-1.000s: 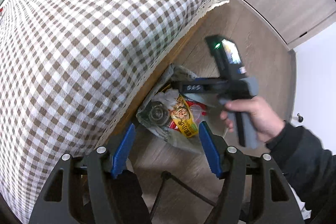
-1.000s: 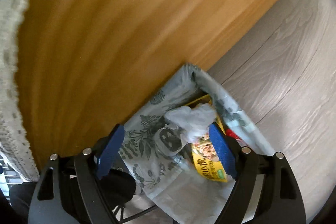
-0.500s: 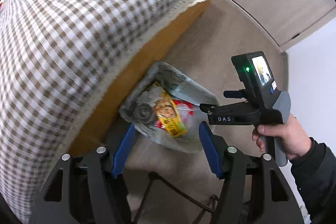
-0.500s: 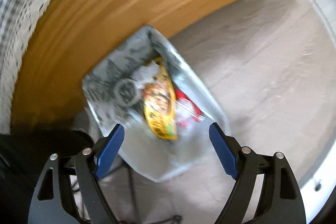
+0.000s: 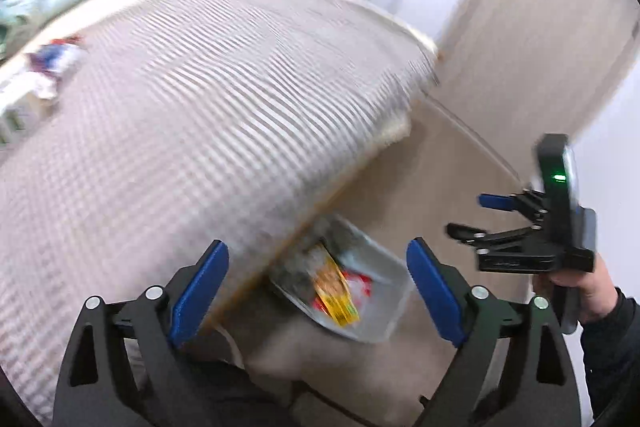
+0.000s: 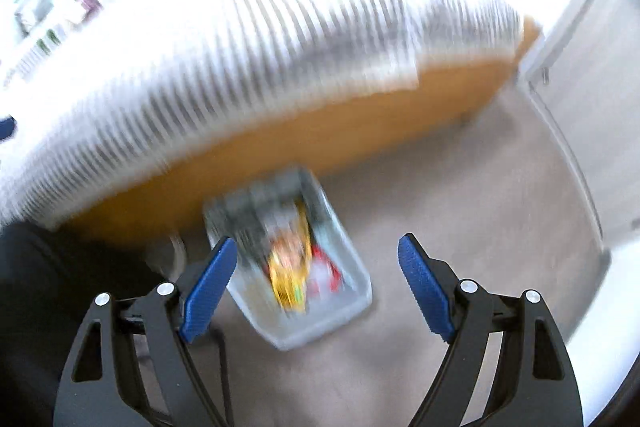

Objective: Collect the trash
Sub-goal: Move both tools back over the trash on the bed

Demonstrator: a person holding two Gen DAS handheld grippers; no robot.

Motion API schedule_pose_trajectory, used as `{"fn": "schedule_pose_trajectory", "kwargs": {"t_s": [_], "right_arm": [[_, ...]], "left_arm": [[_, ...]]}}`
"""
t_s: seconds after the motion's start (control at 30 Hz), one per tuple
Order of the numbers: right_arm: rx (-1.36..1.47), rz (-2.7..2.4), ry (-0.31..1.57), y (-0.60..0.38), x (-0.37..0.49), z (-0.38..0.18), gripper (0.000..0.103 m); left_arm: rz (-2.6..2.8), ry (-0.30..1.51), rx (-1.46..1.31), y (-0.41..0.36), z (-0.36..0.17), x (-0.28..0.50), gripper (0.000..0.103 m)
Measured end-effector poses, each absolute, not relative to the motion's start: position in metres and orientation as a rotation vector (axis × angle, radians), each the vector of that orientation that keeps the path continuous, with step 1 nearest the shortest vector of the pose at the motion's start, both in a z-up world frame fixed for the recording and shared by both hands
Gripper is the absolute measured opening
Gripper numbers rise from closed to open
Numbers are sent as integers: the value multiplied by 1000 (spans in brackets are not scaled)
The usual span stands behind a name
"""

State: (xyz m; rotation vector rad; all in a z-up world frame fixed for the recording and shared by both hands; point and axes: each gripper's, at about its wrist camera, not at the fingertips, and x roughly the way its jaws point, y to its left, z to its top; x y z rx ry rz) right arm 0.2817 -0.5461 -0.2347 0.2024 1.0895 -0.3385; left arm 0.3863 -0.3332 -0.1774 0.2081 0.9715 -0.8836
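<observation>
Both views are motion-blurred, so detail is limited. Left gripper (image 5: 316, 291) w/ blue pads is spread wide and carries nothing; right gripper (image 6: 316, 287) is likewise wide apart and empty, and it shows in the left view too, off to the left gripper's right, pads apart. Just ahead of and below both grippers, on the pale wood-look floor (image 6: 480, 211), sits the grey-white rectangular plastic trash bin w/ a leaf-print liner (image 5: 390, 319), pushed against the orange-brown wooden bed side (image 6: 320, 131). Inside it: a yellow printed snack wrapper (image 5: 334, 291), a red-and-white wrapper (image 5: 362, 283) beside it, and some grey crumpled stuff too blurred to name. So part of the job looks done, since several pieces are already in the bin. What's left, as far as I can tell: far ahead and to the left of the left gripper, on the brown-and-white checked bedspread (image 5: 200, 107), lie a small red-blue-white crumpled item (image 5: 56, 55) and whitish paper-like bits (image 5: 24, 99) near it, probably more trash, though blur makes that a guess. Neither gripper is near them, approx. the whole bed away.
</observation>
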Motion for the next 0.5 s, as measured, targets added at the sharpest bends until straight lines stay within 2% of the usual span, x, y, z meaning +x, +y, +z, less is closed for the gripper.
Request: {"fn": "schedule_pose_trajectory", "kwargs": {"t_s": [0.2, 0.5], "right_arm": [[72, -229, 861, -498, 369, -160, 79], [-32, 12, 772, -418, 553, -128, 79]], "left_arm": [[-729, 854, 85, -251, -126, 447, 88], [-497, 781, 10, -137, -88, 572, 89]]}}
